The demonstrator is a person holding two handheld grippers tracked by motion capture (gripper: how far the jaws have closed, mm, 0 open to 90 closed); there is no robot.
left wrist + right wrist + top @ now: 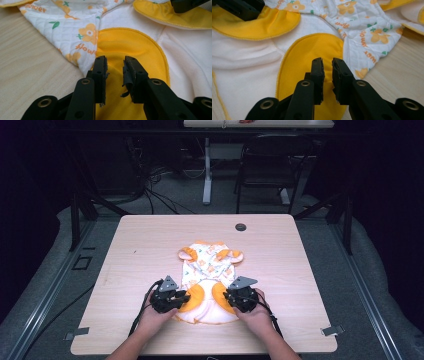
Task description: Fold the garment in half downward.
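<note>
A small white quilted baby garment with orange flowers and yellow trim (210, 280) lies flat in the middle of the pale wooden table (140, 250); its yellow leg patches are at the near end. The left gripper (186, 297) sits on the near left patch; its jaws are a little apart over the yellow cloth (125, 47), pinching nothing. The right gripper (226, 297) sits on the near right patch; its jaws have a thin gap, not squeezing the cloth (307, 55). A hand (152, 319) holds each tool.
</note>
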